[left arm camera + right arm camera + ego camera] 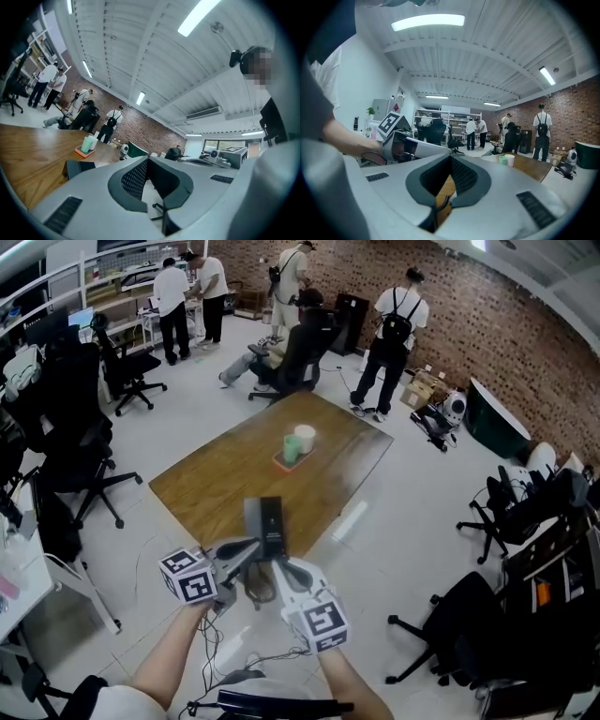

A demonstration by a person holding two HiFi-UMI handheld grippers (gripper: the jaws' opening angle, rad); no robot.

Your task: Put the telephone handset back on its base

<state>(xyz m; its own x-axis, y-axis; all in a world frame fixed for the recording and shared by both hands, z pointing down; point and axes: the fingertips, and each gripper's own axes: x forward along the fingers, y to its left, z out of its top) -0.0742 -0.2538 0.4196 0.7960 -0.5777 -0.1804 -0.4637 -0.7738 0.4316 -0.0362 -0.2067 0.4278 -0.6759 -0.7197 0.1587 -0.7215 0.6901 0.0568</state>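
Scene: a person stands at the near corner of a brown wooden table (216, 484), holding two grippers close together just off its near edge.
Task thing: a black telephone (271, 526) sits at the table's near edge, right in front of both grippers. The head view is too small to show whether the handset lies on its base or beside it.
Cord: a dark coiled cord (444, 202) shows through the gap behind the right jaws, lying over the wood.
Left gripper (147, 161): the jaw tips meet, and only the floor shows behind them. It holds nothing.
Right gripper (451, 159): the jaw tips also meet, and it holds nothing.
Progress: judged as not yet begun, since neither gripper touches the telephone.
Risk, grip: both sets of jaws are closed, so a closed tip arriving first would likely nudge the telephone rather than take it.
Risk, edge: the telephone is so near the edge that a push, or a tug on the cord, could drag it off.
Risk, cord: the coil could snag a jaw.
Containers: an orange tray (279, 463) sits toward the table's far corner, well apart from the telephone. It holds a pale green cup (292, 449) and a white cup (306, 437) side by side. What is inside them is not visible.
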